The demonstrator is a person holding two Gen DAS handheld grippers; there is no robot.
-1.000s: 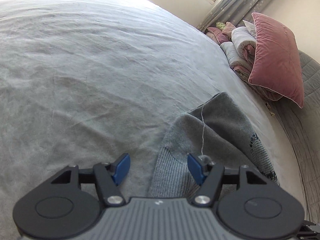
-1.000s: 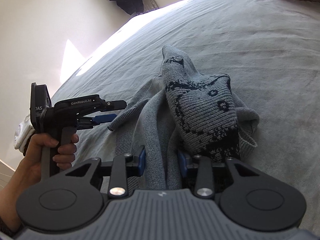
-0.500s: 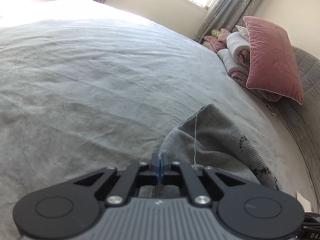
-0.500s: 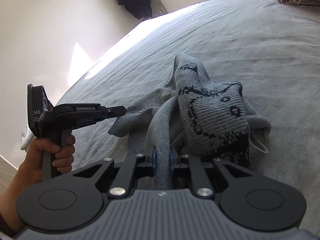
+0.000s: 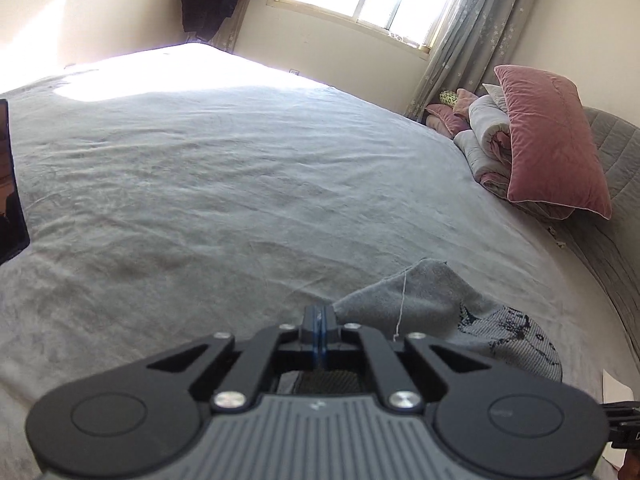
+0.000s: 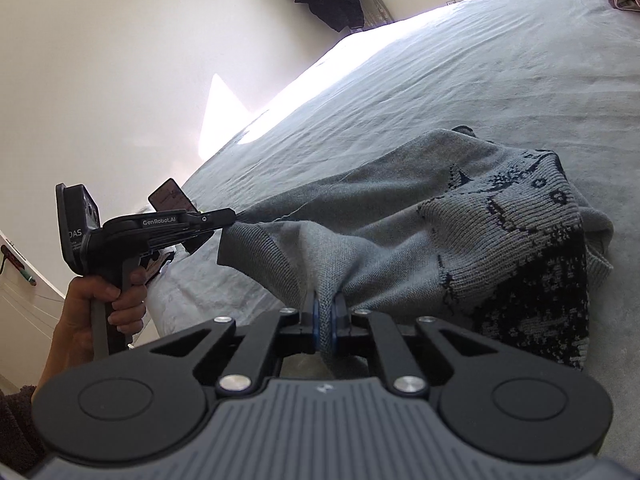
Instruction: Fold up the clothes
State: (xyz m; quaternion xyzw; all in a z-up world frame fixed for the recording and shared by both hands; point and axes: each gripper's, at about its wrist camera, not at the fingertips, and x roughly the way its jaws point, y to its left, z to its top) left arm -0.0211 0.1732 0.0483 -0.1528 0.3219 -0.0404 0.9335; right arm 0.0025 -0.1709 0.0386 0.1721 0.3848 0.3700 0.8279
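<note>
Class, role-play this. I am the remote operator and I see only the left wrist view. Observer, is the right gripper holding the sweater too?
Observer: Yes. The right gripper is shut on a bunched fold of the grey sweater.
Operator: Is the cloth slack between the two grippers?
Observer: Only slightly. It spans from the left gripper to the right one with a small sag.
Operator: And the patterned part?
Observer: It droops on the far side of the right gripper, down onto the bed.
</note>
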